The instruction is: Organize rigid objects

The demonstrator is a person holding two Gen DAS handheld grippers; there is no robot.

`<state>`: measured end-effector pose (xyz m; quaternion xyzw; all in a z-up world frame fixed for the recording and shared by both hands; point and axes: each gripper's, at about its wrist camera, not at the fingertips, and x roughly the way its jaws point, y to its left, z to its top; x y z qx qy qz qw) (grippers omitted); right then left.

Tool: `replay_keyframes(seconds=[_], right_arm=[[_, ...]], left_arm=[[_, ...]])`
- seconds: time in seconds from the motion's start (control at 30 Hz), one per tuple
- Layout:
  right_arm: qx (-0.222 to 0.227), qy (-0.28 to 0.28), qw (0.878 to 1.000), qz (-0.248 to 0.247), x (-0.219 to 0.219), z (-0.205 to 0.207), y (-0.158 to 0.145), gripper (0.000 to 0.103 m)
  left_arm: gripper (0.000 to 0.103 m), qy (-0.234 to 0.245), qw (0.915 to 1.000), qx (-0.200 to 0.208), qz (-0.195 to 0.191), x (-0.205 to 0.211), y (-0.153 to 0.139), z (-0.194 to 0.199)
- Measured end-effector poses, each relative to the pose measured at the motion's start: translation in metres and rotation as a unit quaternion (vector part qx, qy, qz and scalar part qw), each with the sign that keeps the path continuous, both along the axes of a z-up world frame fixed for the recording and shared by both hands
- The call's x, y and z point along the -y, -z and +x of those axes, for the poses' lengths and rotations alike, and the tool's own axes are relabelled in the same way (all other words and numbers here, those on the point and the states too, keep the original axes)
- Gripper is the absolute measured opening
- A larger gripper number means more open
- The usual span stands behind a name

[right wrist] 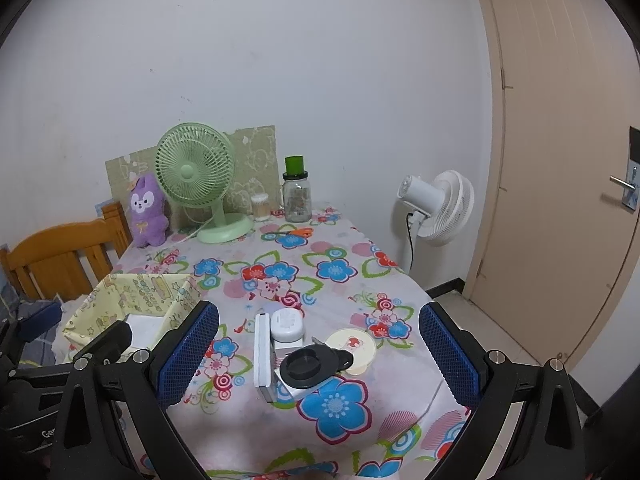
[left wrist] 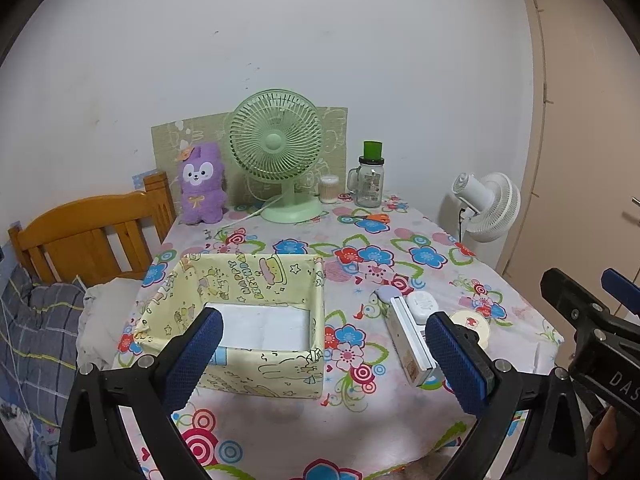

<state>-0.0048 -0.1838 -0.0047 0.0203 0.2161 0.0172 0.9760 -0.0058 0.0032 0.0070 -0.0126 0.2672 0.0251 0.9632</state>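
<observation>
A yellow fabric storage box (left wrist: 256, 280) (right wrist: 120, 300) stands open on the flowered tablecloth; a white flat item (left wrist: 264, 326) and a light blue item (left wrist: 221, 357) lie inside. To its right lies a cluster: a long white case (left wrist: 410, 344) (right wrist: 262, 350), a white oval case (left wrist: 421, 304) (right wrist: 286, 324), a cream round lid (left wrist: 474, 324) (right wrist: 354, 346) and a black round disc (right wrist: 306, 366). My left gripper (left wrist: 324, 360) is open and empty, above the box's near edge. My right gripper (right wrist: 320, 356) is open and empty, in front of the cluster.
A green desk fan (left wrist: 276, 152), a purple plush (left wrist: 201, 184), a glass jar with green lid (left wrist: 370, 180), a cotton swab tub (left wrist: 329, 189) and orange scissors (left wrist: 372, 217) stand at the table's back. A wooden headboard (left wrist: 80, 232) is left, a white floor fan (right wrist: 436, 204) and door right.
</observation>
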Motion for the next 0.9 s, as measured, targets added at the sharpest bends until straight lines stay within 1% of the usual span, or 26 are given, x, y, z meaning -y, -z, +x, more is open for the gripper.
replay_keyframes(seconds=[0.1, 0.37, 0.57, 0.9], right_arm=[[-0.001, 0.0, 1.0, -0.007, -0.0008, 0.0002, 0.0015, 0.101], [-0.002, -0.005, 1.0, -0.009, -0.002, 0.0011, 0.0011, 0.101], [-0.004, -0.008, 1.0, -0.01, -0.006, 0.002, 0.0015, 0.101], [-0.006, -0.007, 1.0, -0.014, -0.0071, 0.0042, 0.0024, 0.101]], left_arm=[[0.102, -0.002, 1.0, 0.004, -0.008, -0.0021, -0.0007, -0.0006], [0.102, -0.005, 1.0, 0.005, 0.0, -0.0014, 0.0004, 0.0], [0.102, -0.008, 0.9999, 0.004, 0.012, -0.0006, 0.0037, 0.0032], [0.102, -0.005, 0.9999, 0.004, 0.01, -0.0028, 0.0068, 0.0029]])
